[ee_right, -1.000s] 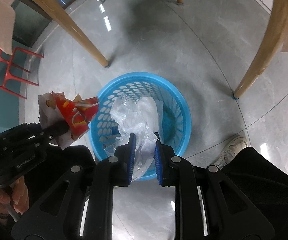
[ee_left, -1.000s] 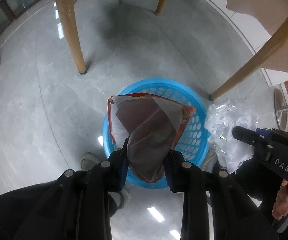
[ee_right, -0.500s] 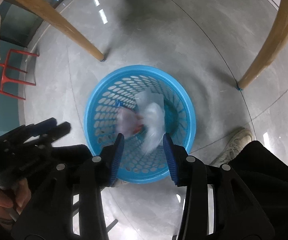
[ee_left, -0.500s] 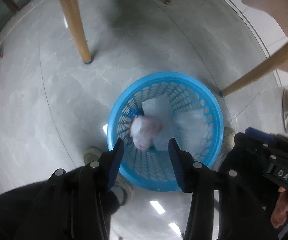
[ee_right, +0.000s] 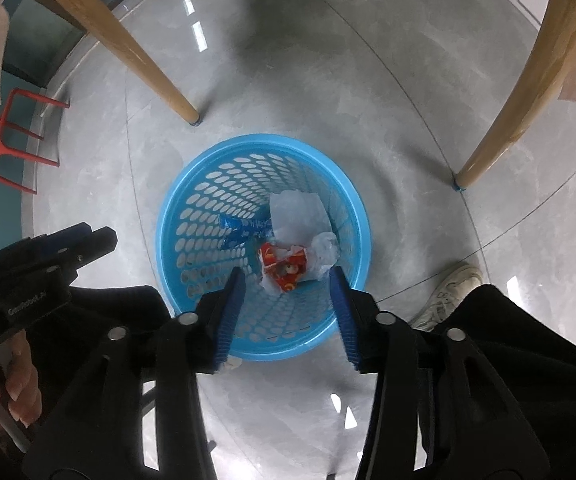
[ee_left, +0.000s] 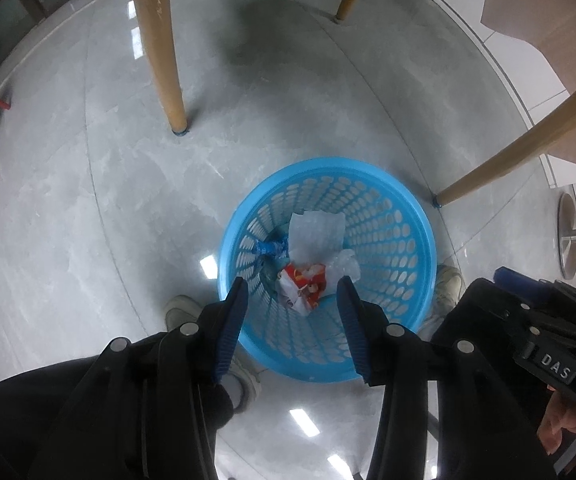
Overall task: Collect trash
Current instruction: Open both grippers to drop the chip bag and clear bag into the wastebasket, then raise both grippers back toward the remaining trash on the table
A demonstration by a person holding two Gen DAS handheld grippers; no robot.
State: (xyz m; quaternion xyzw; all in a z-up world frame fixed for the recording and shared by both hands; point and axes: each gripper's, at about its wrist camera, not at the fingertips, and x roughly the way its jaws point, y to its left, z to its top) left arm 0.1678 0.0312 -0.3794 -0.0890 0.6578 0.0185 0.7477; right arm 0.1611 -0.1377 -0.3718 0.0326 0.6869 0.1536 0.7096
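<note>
While both grippers point steeply down at the floor [ee_left: 87,200], each hangs above the near rim of the blue basket [ee_left: 420,216] with its fingers spread wide and nothing between them. Past the left gripper [ee_left: 291,292], ahead of its fingertips, a red wrapper [ee_left: 306,282] lies crumpled at the bottom of the basket, its long axis running roughly away from the gripper and slightly to its left; a clear bag [ee_left: 316,232] sits just beyond it, touching, and a blue wrapper [ee_left: 269,247] lies to the left of that. From the right gripper [ee_right: 285,282] the same heap shows between and just beyond the fingertips. The right gripper's body appears at the lower right of the left view, a hand [ee_left: 564,428] wrapped on its handle. Wooden legs [ee_left: 159,48] stand on the floor beyond the basket.
</note>
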